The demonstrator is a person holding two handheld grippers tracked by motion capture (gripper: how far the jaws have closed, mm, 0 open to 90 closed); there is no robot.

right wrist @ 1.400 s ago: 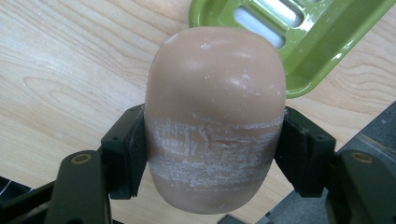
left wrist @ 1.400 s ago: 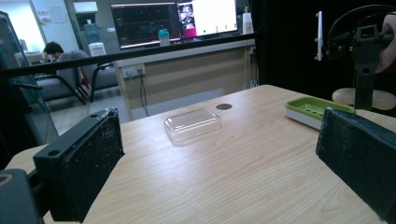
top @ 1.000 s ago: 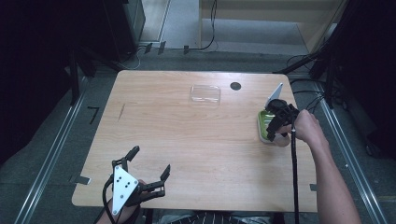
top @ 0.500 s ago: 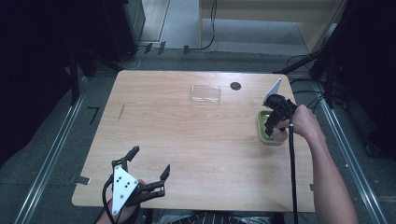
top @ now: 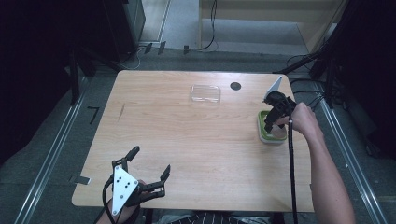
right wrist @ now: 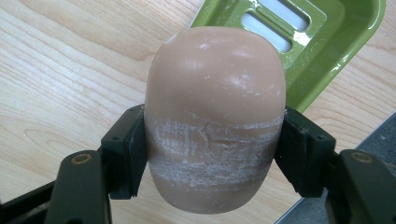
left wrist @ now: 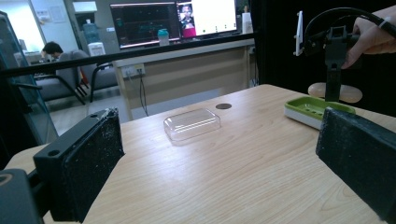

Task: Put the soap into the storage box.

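Observation:
A peach-coloured soap bar (right wrist: 215, 116) sits between the jaws of my right gripper (right wrist: 214, 142), which is shut on it. White scuff marks band the soap's middle. A green slotted soap dish (right wrist: 327, 42) lies just beyond the soap on the wooden table. In the high view my right gripper (top: 270, 122) hovers over the dish (top: 262, 125) at the table's right edge. From the left gripper view the soap (left wrist: 349, 93) shows behind the dish (left wrist: 310, 108). My left gripper (top: 150, 161) rests at the near left, open and holding nothing (left wrist: 224, 158).
A clear plastic lid (top: 205, 93) (left wrist: 191, 123) lies at the far middle of the table (top: 187, 135). A small dark round hole (top: 236, 86) is beside it. Cables and dark equipment surround the table; chairs and monitors stand beyond it.
My right gripper has shifted slightly toward the far side over the dish with the soap in it. The left gripper has not moved.

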